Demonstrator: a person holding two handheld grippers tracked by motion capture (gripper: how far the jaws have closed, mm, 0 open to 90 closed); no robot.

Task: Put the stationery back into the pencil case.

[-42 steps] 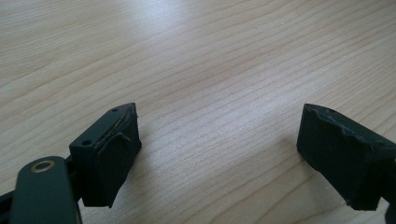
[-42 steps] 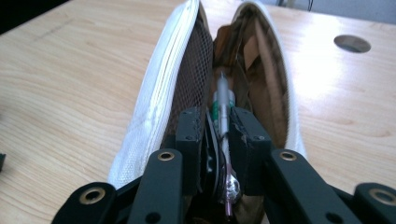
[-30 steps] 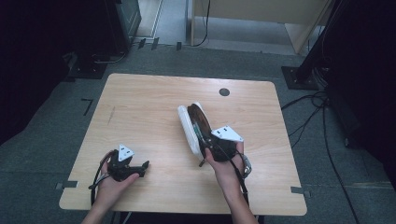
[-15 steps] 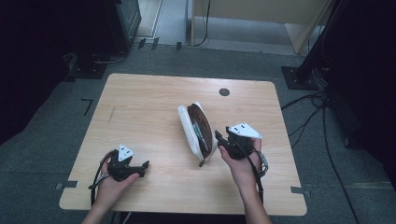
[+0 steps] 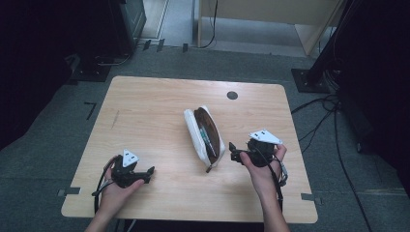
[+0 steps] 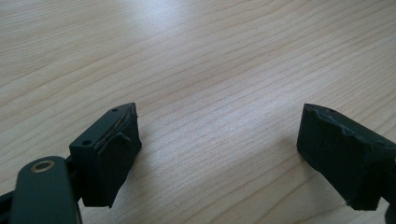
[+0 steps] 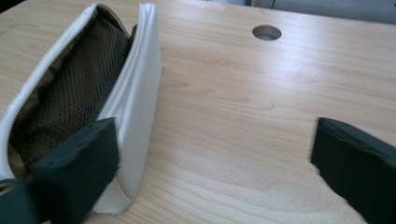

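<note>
Near the table's [image 5: 159, 101] front edge, toward its left corner, the left gripper [image 5: 147, 172] rests with jaws apart, holding nothing. Nearer the right edge, the right gripper [image 5: 232, 151] has just been opening; its jaws stand wide and empty just beside the white pouch [image 5: 196, 133], which lies unzipped mid-table.

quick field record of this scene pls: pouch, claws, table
pouch: white pencil pouch, unzipped, brown mesh lining, lying mid-table
right claw: right claw open, jaws have just been opening, nothing between them, just right of the pouch
left claw: left claw open, jaws wide over bare wood
table: wooden table, round cable hole near far edge
</note>
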